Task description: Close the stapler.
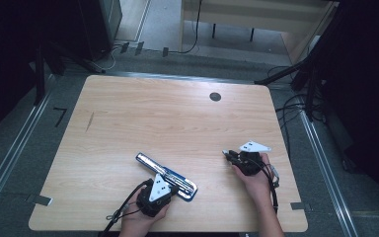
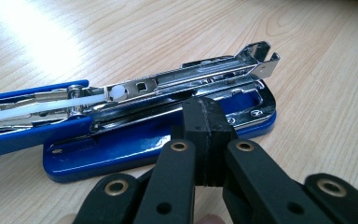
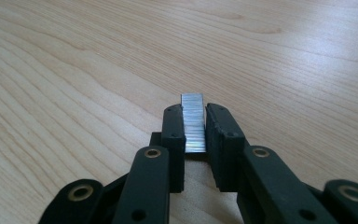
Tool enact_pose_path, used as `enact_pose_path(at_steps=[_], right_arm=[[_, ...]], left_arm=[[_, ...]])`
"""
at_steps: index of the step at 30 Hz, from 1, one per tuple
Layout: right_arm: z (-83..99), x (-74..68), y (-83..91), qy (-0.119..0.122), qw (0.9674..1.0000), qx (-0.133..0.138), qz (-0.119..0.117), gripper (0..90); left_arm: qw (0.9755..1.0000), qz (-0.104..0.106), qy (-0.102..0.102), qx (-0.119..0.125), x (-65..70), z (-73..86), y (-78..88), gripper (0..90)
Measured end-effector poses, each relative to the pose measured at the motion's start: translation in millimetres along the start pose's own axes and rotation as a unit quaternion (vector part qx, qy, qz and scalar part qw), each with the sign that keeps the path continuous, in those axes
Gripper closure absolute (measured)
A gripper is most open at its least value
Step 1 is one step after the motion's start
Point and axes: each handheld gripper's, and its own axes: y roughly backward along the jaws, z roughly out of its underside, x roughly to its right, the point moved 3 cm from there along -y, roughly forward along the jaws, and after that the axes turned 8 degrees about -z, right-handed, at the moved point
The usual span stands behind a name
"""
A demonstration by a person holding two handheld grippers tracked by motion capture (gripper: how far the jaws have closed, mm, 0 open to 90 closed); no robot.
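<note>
- Right gripper view: my right gripper (image 3: 196, 128) pinches a strip of staples (image 3: 193, 122) between its jaws — seemingly off the table (image 3: 74, 70).
- My left gripper (image 2: 204, 122), jaws pressed together, tips at the open blue stapler (image 2: 135, 140).

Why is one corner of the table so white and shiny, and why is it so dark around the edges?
In the left gripper view, light glares off the table at upper left, washing out the wood grain, and the stapler carries small bright reflections. In the high view, the room around the table lies in deep shadow. In the right gripper view, the light is soft and the staples look sharp.
</note>
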Motion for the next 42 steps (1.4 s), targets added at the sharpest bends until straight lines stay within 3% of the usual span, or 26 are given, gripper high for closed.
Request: enact_pose_path(at_steps=[7,13,30,42], right_arm=[[-0.2,-1.0,2.2,0.003,1.0000,0.002,0.004,79.8],[-3.8,-10.4,9.2,0.014,0.9998,0.010,-0.008,79.9],[-14.2,-67.9,21.8,0.049,0.9965,0.005,-0.067,79.8],[-20.3,-97.0,26.2,0.064,0.9934,0.009,-0.095,79.8]], left_arm=[[1.0000,0.001,0.001,0.001,0.0,0.0,-0.1,90.0],[1.0000,0.001,0.001,0.001,-0.1,0.0,-0.1,90.0],[1.0000,0.000,0.001,0.001,0.0,0.0,-0.1,90.0],[1.0000,0.000,-0.001,0.000,-0.1,0.0,0.0,90.0]])
